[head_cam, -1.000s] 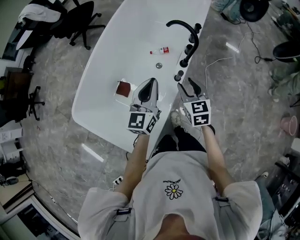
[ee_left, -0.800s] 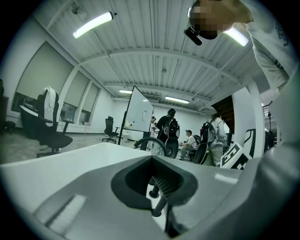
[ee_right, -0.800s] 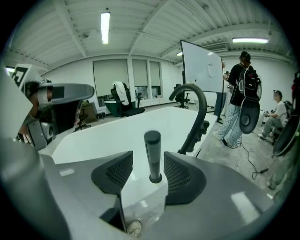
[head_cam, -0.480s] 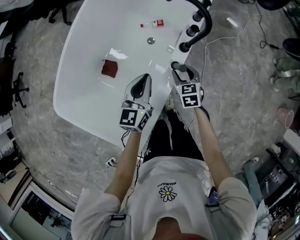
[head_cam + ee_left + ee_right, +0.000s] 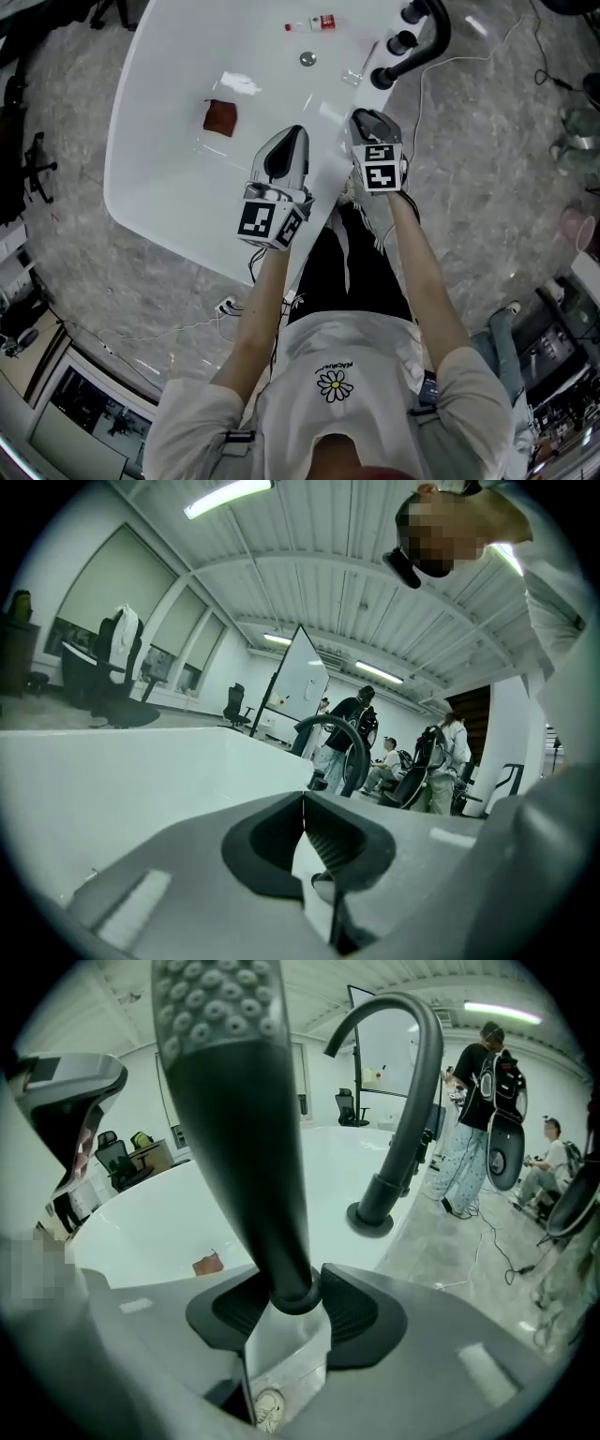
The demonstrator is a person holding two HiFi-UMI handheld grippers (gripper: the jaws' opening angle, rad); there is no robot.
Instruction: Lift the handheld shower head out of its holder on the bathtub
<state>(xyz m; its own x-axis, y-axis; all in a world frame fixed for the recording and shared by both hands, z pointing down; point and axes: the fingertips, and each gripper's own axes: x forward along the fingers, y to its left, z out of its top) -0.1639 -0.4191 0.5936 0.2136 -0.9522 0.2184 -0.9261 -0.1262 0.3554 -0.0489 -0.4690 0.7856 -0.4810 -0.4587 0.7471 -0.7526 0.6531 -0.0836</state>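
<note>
While the right gripper (image 5: 284, 1309) clamps the shower head (image 5: 234, 1119) handle at centre frame, apparently lifted above the bathtub (image 5: 159, 187) rim, the left gripper (image 5: 302, 836) hangs closed and empty; little remains.

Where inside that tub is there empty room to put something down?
The white bathtub's floor is bare between the reddish-brown square and the near rim, and between that square and the round drain. Crowded: the right rim, with curved black faucet, black knobs, and the right gripper clamping the black shower head.
</note>
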